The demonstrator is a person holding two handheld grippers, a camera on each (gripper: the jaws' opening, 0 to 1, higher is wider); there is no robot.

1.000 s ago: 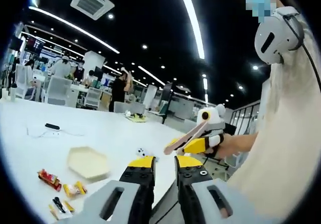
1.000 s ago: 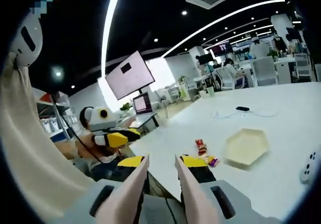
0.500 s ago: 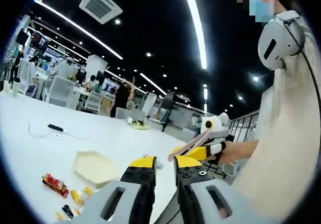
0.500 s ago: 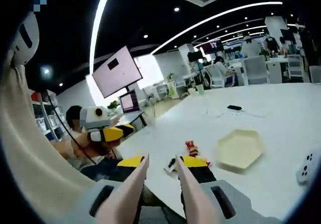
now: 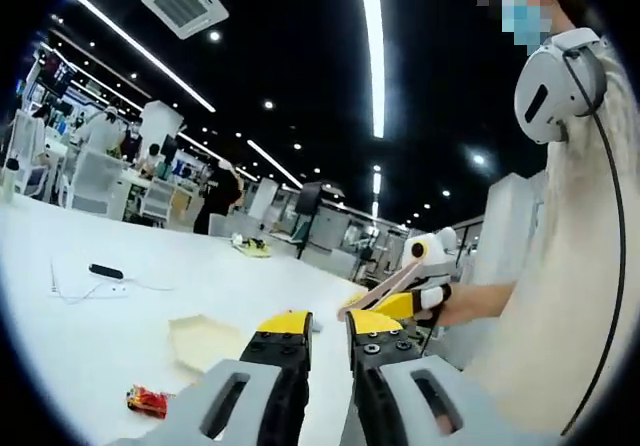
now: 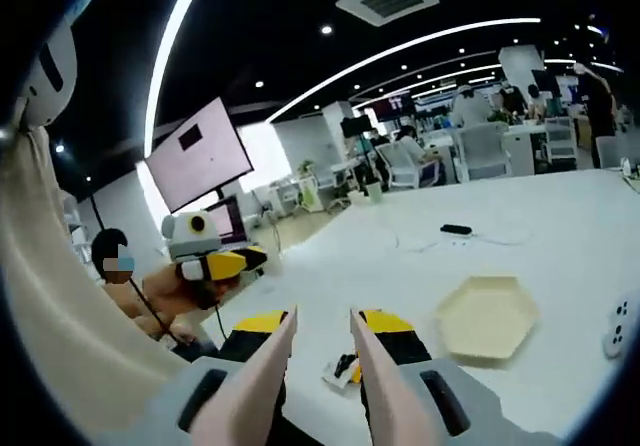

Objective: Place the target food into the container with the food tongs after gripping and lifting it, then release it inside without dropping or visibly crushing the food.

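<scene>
Left gripper view: my left gripper [image 5: 328, 328], with yellow-tipped black jaws, stands a narrow gap apart and holds nothing. Beyond it my right gripper [image 5: 392, 297] carries the pale pink food tongs [image 5: 378, 293]; the tong tips sit close together, and I cannot make out any food between them. The shallow cream hexagonal container [image 5: 208, 338] lies on the white table [image 5: 70, 336], partly hidden behind my left jaw. A red-wrapped snack [image 5: 148, 400] lies nearer, just beside the container's edge.

Right gripper view: the tongs [image 6: 318, 366] rise from my right gripper [image 6: 322, 334], which is clamped on them. Small wrapped snacks [image 6: 340, 370] show between the arms, largely hidden. The container [image 6: 487, 317] lies apart to the right, its inside bare. My left gripper [image 6: 222, 262] hangs off the table's edge.
</scene>
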